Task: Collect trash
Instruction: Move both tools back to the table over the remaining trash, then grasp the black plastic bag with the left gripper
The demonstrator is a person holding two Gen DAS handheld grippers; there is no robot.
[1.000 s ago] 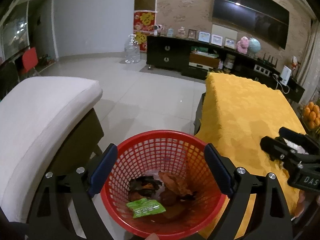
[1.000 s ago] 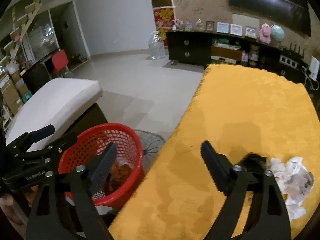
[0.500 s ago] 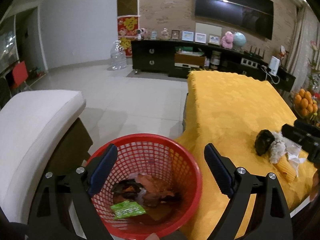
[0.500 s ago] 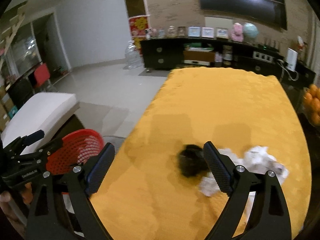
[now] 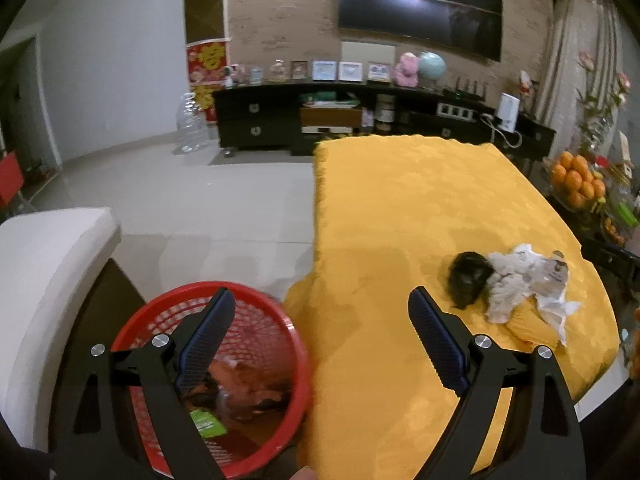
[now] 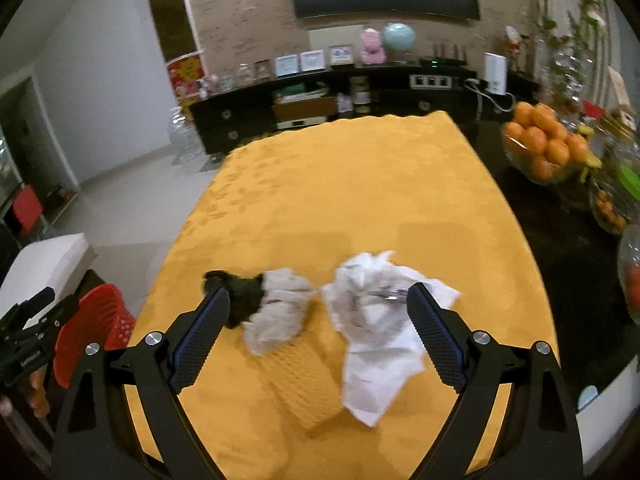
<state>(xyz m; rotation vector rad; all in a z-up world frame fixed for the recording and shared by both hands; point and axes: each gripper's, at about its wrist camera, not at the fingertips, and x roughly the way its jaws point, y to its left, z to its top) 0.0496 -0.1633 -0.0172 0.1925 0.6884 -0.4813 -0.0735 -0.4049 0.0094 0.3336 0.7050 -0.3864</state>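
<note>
Trash is lying in a loose cluster on the yellow tablecloth [image 6: 360, 184]: a dark lump [image 6: 240, 294] at about nine o'clock of the group, a greyish crumpled tissue [image 6: 280, 312] touching it, and a larger white crumpled paper [image 6: 376, 320] just beside that at three o'clock. The right gripper [image 6: 318, 332] is hovering above the pile with its fingers spread wide and holding nothing; the cluster is sitting between and just ahead of the two pads, the dark lump by the left pad and the white paper reaching to the right one. The left gripper [image 5: 318, 340] is also standing wide and empty, straddling the table edge, with the red basket [image 5: 132, 328] on the floor at its seven o'clock, already holding a green wrapper [image 5: 208, 424] and brownish scraps. Judging from this, the step in hand is the approach for another pick, with these pieces not yet collected. The next move is probably calling for the right gripper to be lowering onto one piece, likely the tissue or the paper, pinching firmly because such soft, light stuff can be slipping free or snagging the cloth, then carrying it toward nine o'clock to the basket beside the table
</note>
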